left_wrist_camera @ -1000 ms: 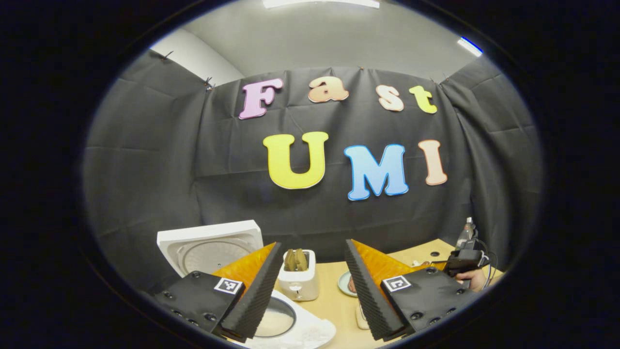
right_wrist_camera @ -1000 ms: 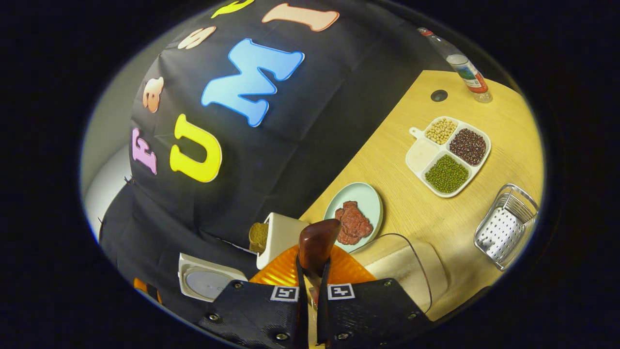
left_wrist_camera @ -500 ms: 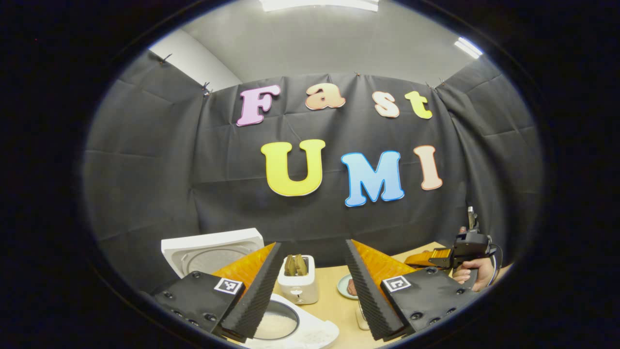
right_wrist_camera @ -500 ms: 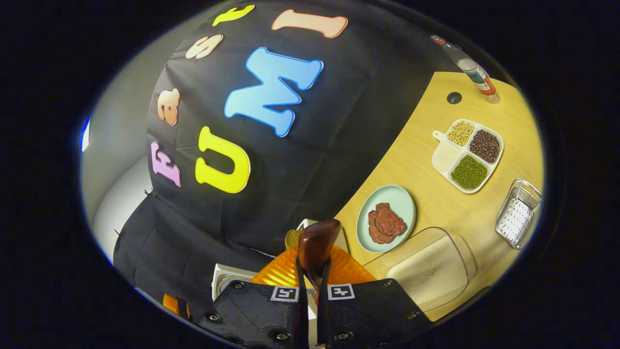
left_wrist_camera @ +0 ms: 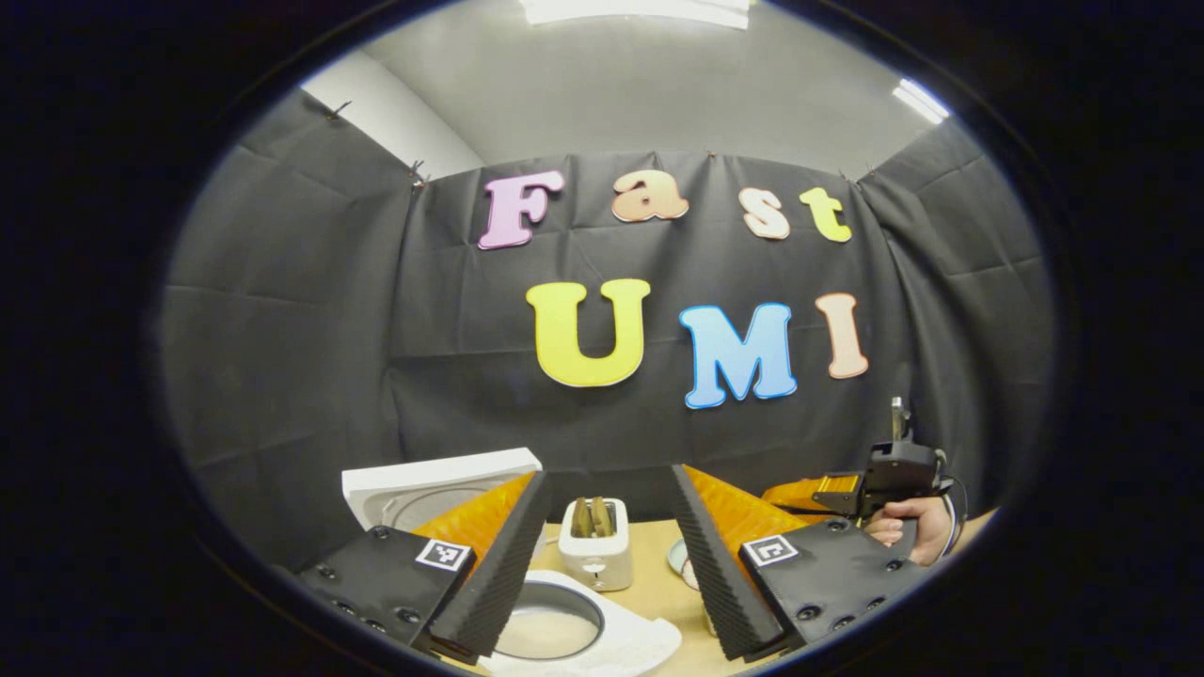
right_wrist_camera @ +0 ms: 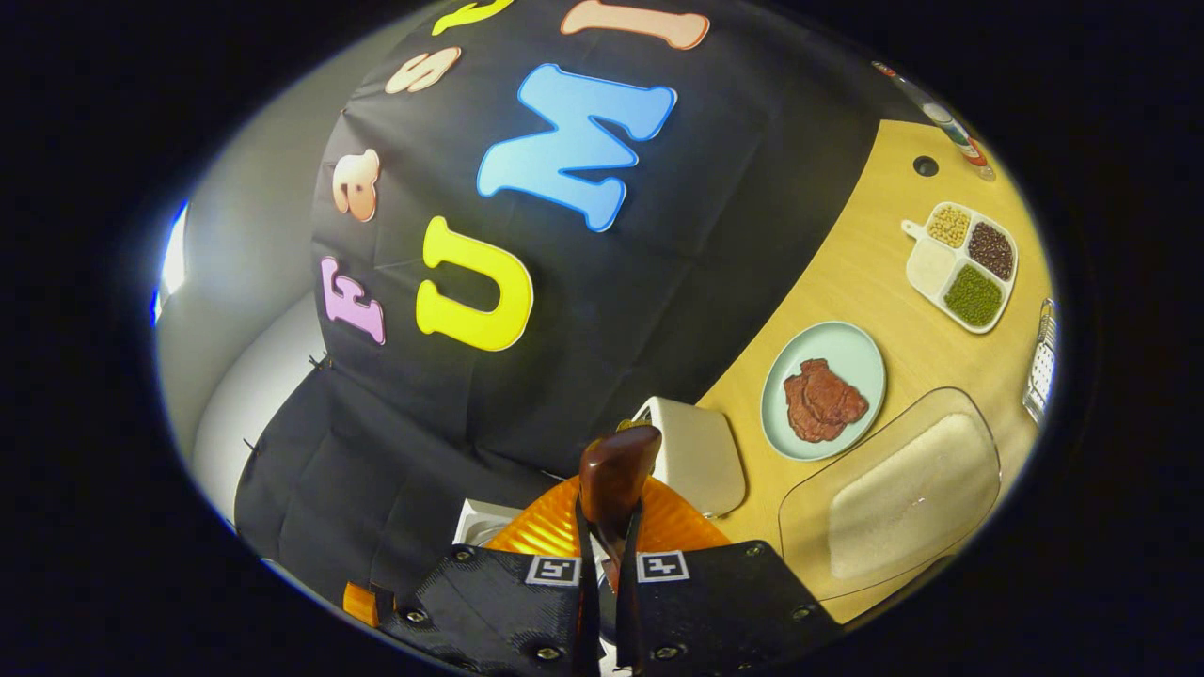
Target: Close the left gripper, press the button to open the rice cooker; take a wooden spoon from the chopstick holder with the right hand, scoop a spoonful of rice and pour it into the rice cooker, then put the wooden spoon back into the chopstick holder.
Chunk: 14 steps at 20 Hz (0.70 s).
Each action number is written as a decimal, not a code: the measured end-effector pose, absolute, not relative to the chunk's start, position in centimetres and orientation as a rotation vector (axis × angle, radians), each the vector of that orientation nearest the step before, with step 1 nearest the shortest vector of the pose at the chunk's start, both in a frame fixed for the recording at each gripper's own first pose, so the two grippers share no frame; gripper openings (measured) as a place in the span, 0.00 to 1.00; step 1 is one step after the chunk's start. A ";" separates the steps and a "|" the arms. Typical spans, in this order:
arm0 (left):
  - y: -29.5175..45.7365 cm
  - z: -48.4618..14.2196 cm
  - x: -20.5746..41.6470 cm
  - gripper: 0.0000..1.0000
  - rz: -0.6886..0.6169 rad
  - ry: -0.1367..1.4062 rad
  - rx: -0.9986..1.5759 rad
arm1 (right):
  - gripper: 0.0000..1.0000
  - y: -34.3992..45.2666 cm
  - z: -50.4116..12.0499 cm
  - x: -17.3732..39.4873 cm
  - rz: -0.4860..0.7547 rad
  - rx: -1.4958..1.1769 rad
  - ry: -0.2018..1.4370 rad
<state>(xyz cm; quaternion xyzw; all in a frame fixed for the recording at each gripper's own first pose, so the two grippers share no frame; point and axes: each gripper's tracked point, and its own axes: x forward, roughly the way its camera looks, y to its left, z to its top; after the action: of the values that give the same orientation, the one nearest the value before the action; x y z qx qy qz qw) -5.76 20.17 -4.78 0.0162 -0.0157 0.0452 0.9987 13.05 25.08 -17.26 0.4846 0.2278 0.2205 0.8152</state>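
Note:
My right gripper (right_wrist_camera: pixel 604 541) is shut on the dark wooden spoon (right_wrist_camera: pixel 617 475), whose rounded end sticks up above the fingers. The clear container of rice (right_wrist_camera: pixel 908 498) lies on the table to the right of it. In the left gripper view the white rice cooker (left_wrist_camera: pixel 621 649) stands with its lid (left_wrist_camera: pixel 437 480) up and its inner pot (left_wrist_camera: pixel 550 622) showing low between my fingers. My left gripper (left_wrist_camera: pixel 609 480) is open and holds nothing. A hand (left_wrist_camera: pixel 908 527) holds the right gripper (left_wrist_camera: pixel 837 486) up at the right. The metal chopstick holder (right_wrist_camera: pixel 1040 362) sits at the far right edge.
A white toaster (left_wrist_camera: pixel 594 555) with bread stands behind the cooker. On the wooden table (right_wrist_camera: pixel 875 235) are a pale green plate (right_wrist_camera: pixel 861 353) with meat, a divided dish (right_wrist_camera: pixel 964 268) of beans and a bottle (right_wrist_camera: pixel 952 132) near the back.
The right gripper has swung left with the spoon, so the plate, bean dish and chopstick holder slid to the right in its view. In the left gripper view it rose and moved left.

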 end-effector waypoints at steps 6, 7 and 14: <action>21.7 -4.6 -6.9 0.93 0.114 -0.030 0.014 | 0.07 29.6 -17.3 12.8 0.526 1.026 0.522; 22.1 -4.5 -7.0 0.93 0.120 -0.031 0.016 | 0.07 30.3 -17.2 12.9 0.534 1.021 0.528; 24.9 -4.7 -7.9 0.93 0.164 -0.038 0.021 | 0.07 36.2 -18.1 12.4 0.599 0.929 0.564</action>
<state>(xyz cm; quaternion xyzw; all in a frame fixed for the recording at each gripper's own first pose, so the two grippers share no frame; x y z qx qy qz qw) -7.95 24.89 -4.68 0.0105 -0.0192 0.0820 0.9964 12.44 36.19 -18.05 0.4354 0.2644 0.2806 0.8135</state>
